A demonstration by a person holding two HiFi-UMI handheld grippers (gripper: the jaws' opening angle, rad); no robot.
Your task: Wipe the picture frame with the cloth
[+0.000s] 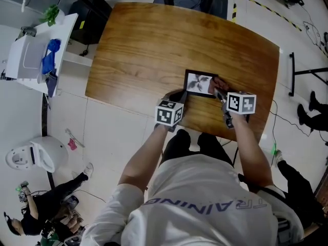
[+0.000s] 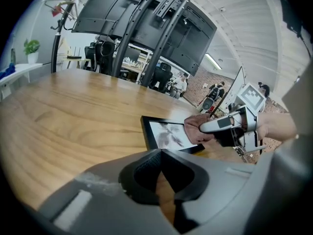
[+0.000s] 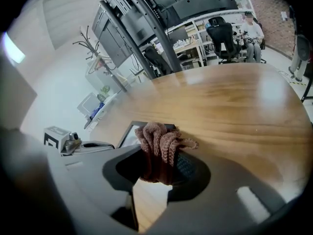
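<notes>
Wiping step, in hand: right hand-held gripper clamped on bunched cloth, pressed to the right side of frame lying flat on worktop; left hand-held gripper closed, empty, just beside frame's corner; next move likely calls for a sweep across the glass.

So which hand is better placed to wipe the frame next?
Right. The right tongs hold the cloth on the frame; the left tongs are shut and empty, short of it.

Knitted cloth, glossy frame, grained wood table
</notes>
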